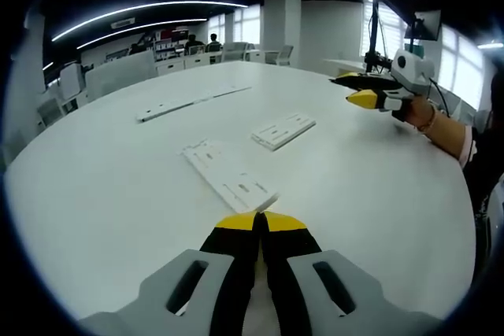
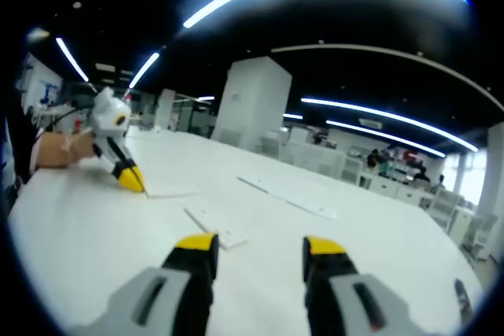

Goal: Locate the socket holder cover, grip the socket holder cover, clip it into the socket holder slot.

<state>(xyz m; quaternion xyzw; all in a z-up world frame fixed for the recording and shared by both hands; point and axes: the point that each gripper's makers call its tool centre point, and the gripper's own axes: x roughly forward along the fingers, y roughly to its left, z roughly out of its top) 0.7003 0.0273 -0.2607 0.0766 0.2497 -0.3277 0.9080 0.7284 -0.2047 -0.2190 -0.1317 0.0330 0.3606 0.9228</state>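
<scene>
The left gripper (image 1: pixel 260 224) has its jaws closed on nothing; the right gripper (image 2: pixel 261 249) is wide open, empty. The thin cover (image 1: pixel 230 176) lies flat on the surface (image 1: pixel 102 194), so the jaws may slip off it.

The broad white round table (image 1: pixel 102 186) looks smooth and matt, with only a soft sheen toward the upper centre of the left gripper view. The long white flat plastic holder strip (image 1: pixel 228 176) at centre and the shorter white slotted plastic cover (image 1: pixel 283 130) just above it look like moulded plastic, matt. The left gripper (image 1: pixel 260 222) at the bottom has smooth grey plastic jaw bodies, black inner faces and glossy yellow tips. In the right gripper view, the right gripper (image 2: pixel 261 249) shows the same grey, black and yellow plastic.
</scene>
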